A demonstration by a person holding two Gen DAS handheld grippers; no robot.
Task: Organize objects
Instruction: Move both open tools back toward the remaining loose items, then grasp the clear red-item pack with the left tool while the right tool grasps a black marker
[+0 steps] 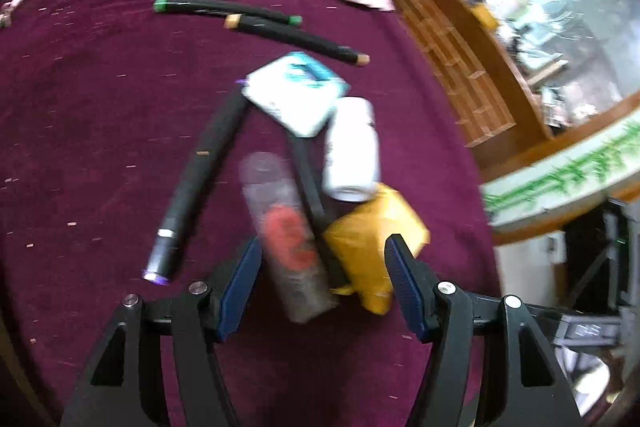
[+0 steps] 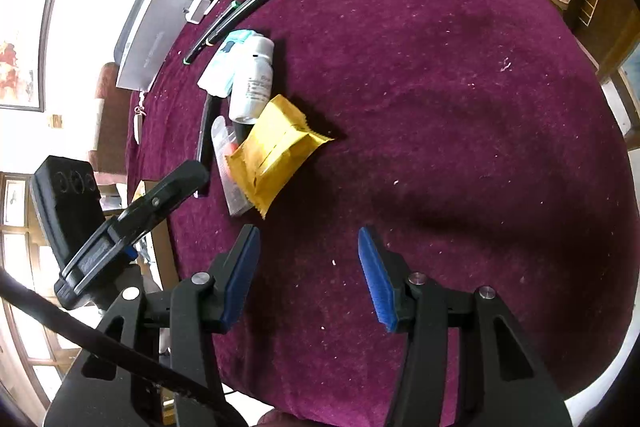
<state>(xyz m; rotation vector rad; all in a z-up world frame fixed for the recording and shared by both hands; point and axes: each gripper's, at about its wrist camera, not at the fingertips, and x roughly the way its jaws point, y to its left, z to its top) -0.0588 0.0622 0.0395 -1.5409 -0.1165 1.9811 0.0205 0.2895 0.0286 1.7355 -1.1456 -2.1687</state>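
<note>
- My left gripper (image 1: 322, 277) hangs released over the pile; my right gripper (image 2: 308, 267) gapes empty above bare maroon cloth (image 2: 460, 107).
- Nearest, the clear tube (image 1: 286, 235) looks light and slick: I'd pinch mid-barrel.
- Beside it, the yellow packet (image 1: 374, 239) seems soft and crushable.
- Farther, the white bottle (image 1: 352, 151) looks rigid; I'd grip across its body.

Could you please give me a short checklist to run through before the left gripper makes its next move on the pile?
1. Left gripper open: ok, fingers apart, pressing on nothing.
2. Right gripper empty: ok, only purple cloth between its fingers.
3. One clear target: not ok, the clear tube, a black marker and the yellow packet all lie between the left fingers.
4. Pile separated: not ok, the white bottle lies against the packet.
5. Left view sharp: not ok, blurred.
6. Whether the left fingers touch the cloth: cannot tell.
</note>
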